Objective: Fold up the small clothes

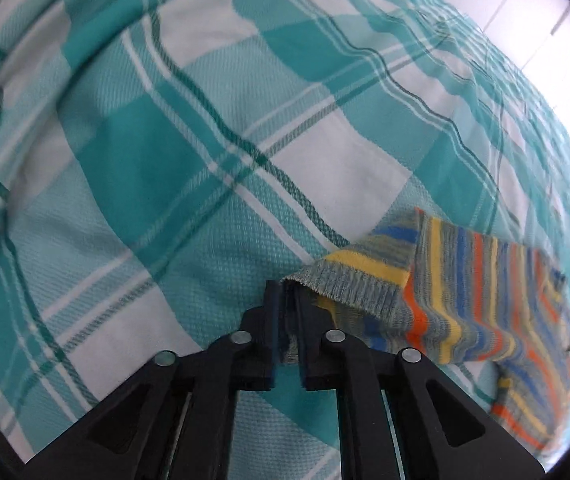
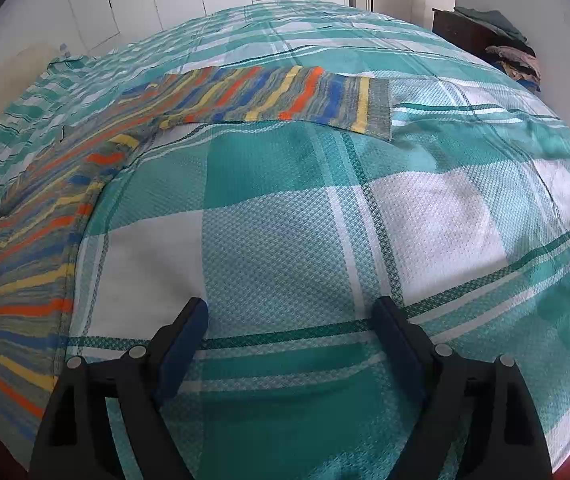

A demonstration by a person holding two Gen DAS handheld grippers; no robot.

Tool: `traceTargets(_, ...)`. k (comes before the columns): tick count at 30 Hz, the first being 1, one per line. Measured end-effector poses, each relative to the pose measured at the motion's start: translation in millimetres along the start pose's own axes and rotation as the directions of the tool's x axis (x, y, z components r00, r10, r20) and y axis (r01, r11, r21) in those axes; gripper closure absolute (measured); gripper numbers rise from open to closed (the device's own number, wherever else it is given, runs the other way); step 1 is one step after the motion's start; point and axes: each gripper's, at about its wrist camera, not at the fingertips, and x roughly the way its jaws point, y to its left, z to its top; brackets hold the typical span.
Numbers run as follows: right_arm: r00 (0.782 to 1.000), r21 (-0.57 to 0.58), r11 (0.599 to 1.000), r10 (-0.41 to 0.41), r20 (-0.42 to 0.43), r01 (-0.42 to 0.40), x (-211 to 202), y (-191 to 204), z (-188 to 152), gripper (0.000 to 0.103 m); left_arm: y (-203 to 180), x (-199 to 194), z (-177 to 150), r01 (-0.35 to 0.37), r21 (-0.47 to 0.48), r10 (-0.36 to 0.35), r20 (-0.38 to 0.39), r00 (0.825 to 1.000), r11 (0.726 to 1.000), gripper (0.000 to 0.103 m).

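Left hand-held gripper pinching striped sweater cuff; no readable writing.

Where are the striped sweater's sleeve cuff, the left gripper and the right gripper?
sleeve cuff (image 2: 379, 106), right wrist view, on its grey ribbed end.
left gripper (image 1: 289, 330), left wrist view, between its fingertips, cuff fabric there.
right gripper (image 2: 291, 316), right wrist view, in the open gap above the bedspread.

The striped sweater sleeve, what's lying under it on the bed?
Under the striped sweater is the teal plaid bedspread. In the left wrist view the cuff folds over the sleeve; whatever lies beneath that fold is hidden.
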Motion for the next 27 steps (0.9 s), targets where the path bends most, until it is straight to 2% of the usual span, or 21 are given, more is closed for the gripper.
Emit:
traceTargets(1, 1.0, 0.0, 1.0, 0.001, 0.0, -0.001, 0, 0, 0, 0.019, 8, -1, 0, 0.043, -0.04, -0.043, -0.014, 0.999, 0.998, 0.067)
traceTargets(2, 1.0, -0.001, 1.0, 0.0, 0.001, 0.0, 0, 0, 0, 0.019, 18, -1, 0, 0.094, -0.087, -0.096, -0.021, 0.995, 0.992, 0.044)
traceTargets(3, 1.0, -0.001, 1.0, -0.001, 0.001, 0.001, 0, 0, 0, 0.019, 29, -3, -1, 0.139, -0.127, -0.141, -0.01, 0.99, 0.982, 0.037)
traceTargets(5, 1.0, -0.003, 1.0, -0.003, 0.001, 0.003, 0, 0, 0, 0.018, 36, -5, -3, 0.189, -0.142, -0.191, -0.003, 0.982, 0.972, 0.037)
traceTargets(6, 1.0, -0.005, 1.0, -0.004, 0.002, 0.004, 1, 1, 0, 0.018, 34, -3, -3, 0.183, -0.12, -0.186, -0.01, 0.983, 0.976, 0.038)
traceTargets(7, 1.0, -0.008, 1.0, -0.005, 0.003, 0.005, 1, 2, 0, 0.017, 30, -2, -3, 0.164, -0.091, -0.166, -0.014, 0.986, 0.982, 0.038)
traceTargets(8, 1.0, -0.012, 1.0, -0.008, 0.003, 0.008, 2, 2, -1, 0.016, 24, -1, -2, 0.107, -0.046, -0.108, -0.015, 0.994, 0.993, 0.038)
traceTargets(10, 1.0, -0.02, 1.0, -0.015, 0.003, 0.015, 3, 4, -1, 0.016, 20, 0, 2, 0.028, -0.028, -0.028, -0.011, 1.0, 0.999, 0.038)
traceTargets(13, 1.0, -0.023, 1.0, -0.016, 0.003, 0.016, 3, 4, -1, 0.016, 29, -7, 7, -0.016, -0.136, 0.018, 0.009, 1.0, 0.991, 0.042)
traceTargets(14, 1.0, -0.024, 1.0, -0.016, 0.003, 0.016, 3, 4, -2, 0.015, 30, -18, 5, -0.004, -0.163, 0.012, 0.047, 0.999, 0.987, 0.043)
traceTargets(15, 1.0, -0.024, 1.0, -0.017, 0.004, 0.017, 3, 4, -2, 0.015, 27, -27, 2, 0.039, -0.148, -0.027, 0.084, 0.996, 0.988, 0.043)
traceTargets(16, 1.0, -0.024, 1.0, -0.017, 0.003, 0.017, 3, 4, -2, 0.015, 21, -34, -2, 0.089, -0.105, -0.077, 0.113, 0.991, 0.99, 0.043)
traceTargets(17, 1.0, -0.026, 1.0, -0.018, 0.003, 0.018, 3, 4, -2, 0.015, 4, -41, -8, 0.148, -0.003, -0.147, 0.127, 0.981, 0.989, 0.042)
traceTargets(19, 1.0, -0.031, 0.999, -0.022, 0.002, 0.023, 5, 6, -1, 0.013, -23, -39, -16, 0.183, 0.145, -0.196, 0.086, 0.977, 0.972, 0.04)
traceTargets(20, 1.0, -0.035, 0.999, -0.027, 0.002, 0.027, 6, 7, -1, 0.012, -40, -31, -18, 0.18, 0.218, -0.195, 0.05, 0.98, 0.959, 0.039)
traceTargets(22, 0.999, -0.044, 0.998, -0.036, 0.001, 0.036, 8, 8, -1, 0.011, -51, -10, -10, 0.106, 0.24, -0.113, 0.016, 0.994, 0.965, 0.038)
traceTargets(23, 0.999, -0.046, 0.998, -0.038, 0.0, 0.038, 8, 9, -1, 0.011, -48, 2, 0, 0.029, 0.195, -0.03, 0.002, 1.0, 0.98, 0.038)
traceTargets(24, 0.999, -0.046, 0.998, -0.037, 0.0, 0.037, 8, 8, -1, 0.011, -35, 10, 12, -0.036, 0.105, 0.037, -0.003, 0.999, 0.994, 0.039)
traceTargets(25, 0.999, -0.045, 0.998, -0.033, -0.002, 0.033, 7, 8, -1, 0.011, -19, 11, 22, -0.056, 0.001, 0.056, 0.002, 0.998, 0.998, 0.039)
traceTargets(26, 1.0, -0.044, 0.999, -0.031, -0.003, 0.031, 7, 7, -1, 0.011, 9, 5, 31, -0.026, -0.162, 0.03, 0.026, 0.999, 0.987, 0.038)
traceTargets(27, 1.0, -0.045, 0.999, -0.031, -0.002, 0.031, 6, 7, -2, 0.011, 30, -1, 34, 0.004, -0.269, 0.008, 0.044, 0.999, 0.963, 0.035)
